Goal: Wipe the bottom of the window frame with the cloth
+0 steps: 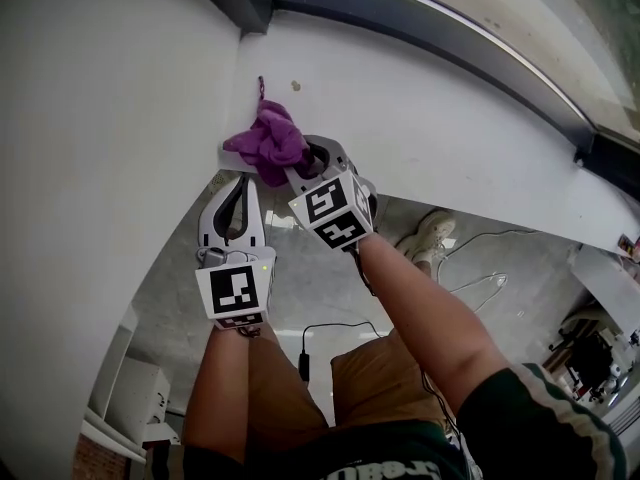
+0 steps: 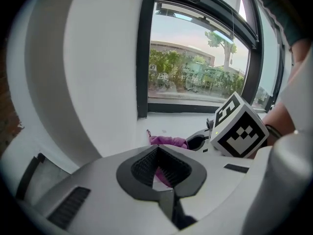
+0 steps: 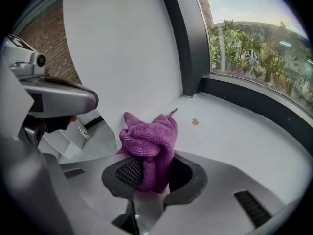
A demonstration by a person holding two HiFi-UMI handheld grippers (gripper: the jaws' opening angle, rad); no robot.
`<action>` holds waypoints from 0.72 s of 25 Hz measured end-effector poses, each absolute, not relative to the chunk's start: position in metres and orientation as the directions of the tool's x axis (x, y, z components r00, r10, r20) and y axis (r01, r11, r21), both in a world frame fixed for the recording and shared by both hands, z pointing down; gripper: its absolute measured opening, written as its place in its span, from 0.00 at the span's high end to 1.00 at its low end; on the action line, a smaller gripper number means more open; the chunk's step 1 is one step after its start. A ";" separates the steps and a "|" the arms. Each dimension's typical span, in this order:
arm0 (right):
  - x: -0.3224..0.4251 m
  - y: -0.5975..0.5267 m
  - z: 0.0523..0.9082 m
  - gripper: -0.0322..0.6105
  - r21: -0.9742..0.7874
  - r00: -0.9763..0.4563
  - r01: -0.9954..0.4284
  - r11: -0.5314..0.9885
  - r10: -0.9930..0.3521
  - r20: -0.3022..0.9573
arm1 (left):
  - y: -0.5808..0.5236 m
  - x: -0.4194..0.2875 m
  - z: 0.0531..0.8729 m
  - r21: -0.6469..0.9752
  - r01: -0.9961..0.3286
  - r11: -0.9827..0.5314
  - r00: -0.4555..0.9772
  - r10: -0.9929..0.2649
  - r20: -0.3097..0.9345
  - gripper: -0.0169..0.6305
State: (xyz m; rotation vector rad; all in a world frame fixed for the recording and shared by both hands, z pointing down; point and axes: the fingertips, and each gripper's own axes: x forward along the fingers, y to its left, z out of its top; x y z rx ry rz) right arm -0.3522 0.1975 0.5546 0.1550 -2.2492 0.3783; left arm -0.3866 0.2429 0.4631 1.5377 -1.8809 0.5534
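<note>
White sill (image 1: 430, 118) under the window, with the dark window frame (image 1: 420, 16) running along its far edge and outdoor greenery behind the glass. Now the cloth (image 3: 148, 140): it's purple, bunched into a lump, and sits on the sill near the left corner where the sill meets the white side wall (image 1: 110, 118). One end of it is pinched in the right gripper (image 1: 298, 166), whose jaws are clamped on it, and the rest bulges out ahead of them onto the sill. A small brownish spot (image 3: 195, 122) marks the sill just beyond the cloth, toward the frame. The left gripper (image 1: 241, 180) is just beside the right one, at the sill's near edge, with its jaw tips pressed together on nothing and its nose toward the cloth. Below are bare forearms, brown shorts (image 1: 375, 378), a grey floor (image 1: 310, 288), a white shoe (image 1: 432, 236) and a trailing cable (image 1: 485, 236).
</note>
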 end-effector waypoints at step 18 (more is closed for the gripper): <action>-0.377 0.224 0.553 0.78 -0.385 -0.699 -0.012 0.923 0.267 0.663 | 0.228 -0.389 0.474 0.093 -0.960 0.263 -0.118 -0.685 0.719 0.96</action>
